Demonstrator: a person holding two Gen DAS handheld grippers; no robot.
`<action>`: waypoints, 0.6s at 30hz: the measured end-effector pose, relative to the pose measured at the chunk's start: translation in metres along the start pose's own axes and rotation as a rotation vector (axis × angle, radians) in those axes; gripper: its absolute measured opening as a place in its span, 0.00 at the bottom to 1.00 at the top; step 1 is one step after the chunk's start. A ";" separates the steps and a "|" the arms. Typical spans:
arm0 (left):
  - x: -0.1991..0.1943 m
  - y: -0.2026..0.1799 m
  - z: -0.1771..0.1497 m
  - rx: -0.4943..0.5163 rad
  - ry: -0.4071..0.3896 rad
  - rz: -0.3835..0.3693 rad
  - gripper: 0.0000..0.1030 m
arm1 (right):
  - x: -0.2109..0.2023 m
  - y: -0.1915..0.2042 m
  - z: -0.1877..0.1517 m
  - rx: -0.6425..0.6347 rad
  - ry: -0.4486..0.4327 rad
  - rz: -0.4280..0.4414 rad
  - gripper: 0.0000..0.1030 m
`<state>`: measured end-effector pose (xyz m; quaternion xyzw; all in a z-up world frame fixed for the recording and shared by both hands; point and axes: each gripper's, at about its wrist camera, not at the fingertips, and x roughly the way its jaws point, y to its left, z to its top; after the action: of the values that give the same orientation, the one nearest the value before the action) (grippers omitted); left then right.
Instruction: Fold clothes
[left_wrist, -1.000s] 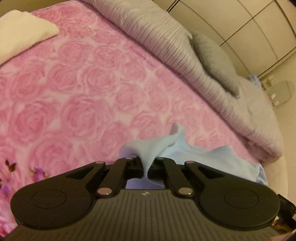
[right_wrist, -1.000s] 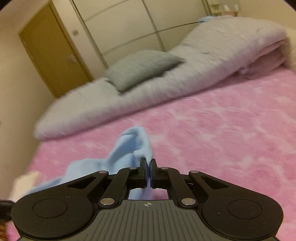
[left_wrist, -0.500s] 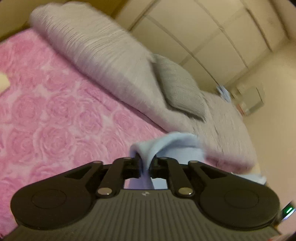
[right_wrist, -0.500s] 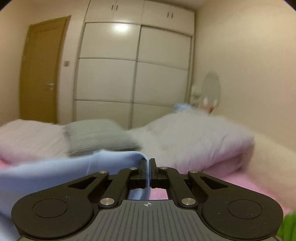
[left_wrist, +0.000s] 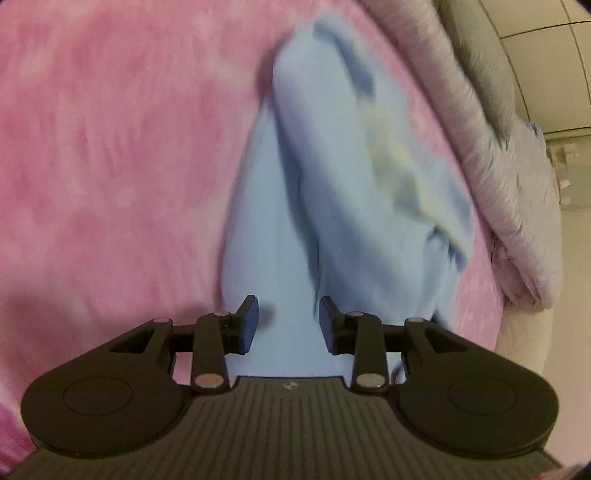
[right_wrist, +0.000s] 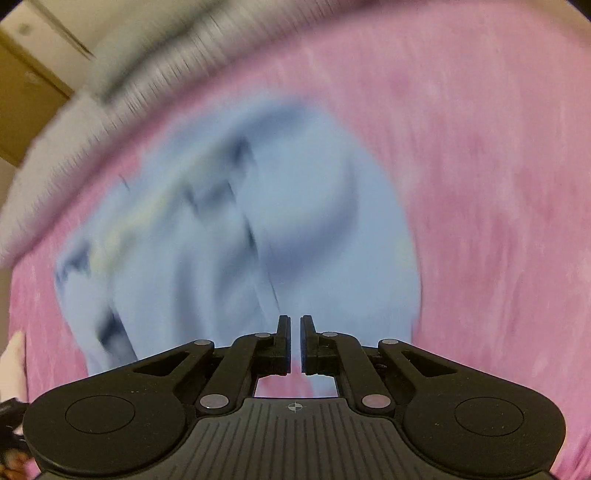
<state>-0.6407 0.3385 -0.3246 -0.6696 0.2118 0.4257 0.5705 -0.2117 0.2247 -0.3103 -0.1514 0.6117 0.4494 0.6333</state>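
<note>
Item: light blue garment (left_wrist: 332, 206), lying crumpled on the pink bedspread (left_wrist: 110, 147), stretching from just ahead of my left gripper (left_wrist: 288, 321) away to the far side. The left jaws have just been opening; cloth lies beneath the gap, pads clear of it. My right gripper (right_wrist: 294, 339) is clenched; whether it pinches cloth I cannot tell. Grey duvet (left_wrist: 509, 177) borders the far right edge.

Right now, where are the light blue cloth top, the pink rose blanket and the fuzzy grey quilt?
light blue cloth top (left_wrist: 332, 206): left wrist view, middle fold.
pink rose blanket (left_wrist: 110, 147): left wrist view, bare stretch.
fuzzy grey quilt (left_wrist: 517, 192): left wrist view, rolled edge.
</note>
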 end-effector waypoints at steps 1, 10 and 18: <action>0.006 -0.003 -0.012 0.007 0.007 0.000 0.29 | 0.006 -0.003 -0.006 0.001 0.027 -0.017 0.04; 0.026 -0.066 -0.061 0.193 -0.032 -0.023 0.34 | 0.011 -0.033 -0.012 -0.002 0.005 -0.068 0.94; 0.033 -0.077 -0.065 0.188 -0.068 0.037 0.34 | 0.046 -0.021 -0.005 -0.319 -0.001 -0.119 0.44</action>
<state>-0.5425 0.3040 -0.3075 -0.5944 0.2436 0.4368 0.6297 -0.2058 0.2270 -0.3612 -0.2859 0.5221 0.5027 0.6269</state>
